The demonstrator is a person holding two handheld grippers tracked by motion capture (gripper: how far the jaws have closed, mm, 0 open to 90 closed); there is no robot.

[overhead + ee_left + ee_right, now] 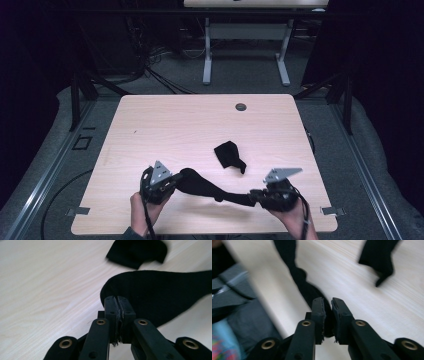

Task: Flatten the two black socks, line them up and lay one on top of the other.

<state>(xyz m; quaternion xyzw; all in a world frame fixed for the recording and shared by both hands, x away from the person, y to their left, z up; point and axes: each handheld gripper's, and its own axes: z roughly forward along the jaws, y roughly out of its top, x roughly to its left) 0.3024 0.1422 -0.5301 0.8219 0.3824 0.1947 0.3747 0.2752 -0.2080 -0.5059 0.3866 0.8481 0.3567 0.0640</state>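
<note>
At the near edge of the bench (150,120), a long black sock (210,186) hung stretched between both grippers, its long axis running left-right. Left gripper (172,181) was clenched on the sock's wider left end, jaws pressed tight together on the fabric edge in the left gripper view (119,312). Right gripper (254,196) was clamped on the narrow right end, jaws nearly together with cloth pinched between them (328,315). The sock's middle sagged slightly, just above the bench or touching it; couldn't tell which. A second black sock (229,155), crumpled, lay farther in, right of center, apart from the held one. It sat nearer the right gripper. Likely next: laying the held sock flat or pairing it.
</note>
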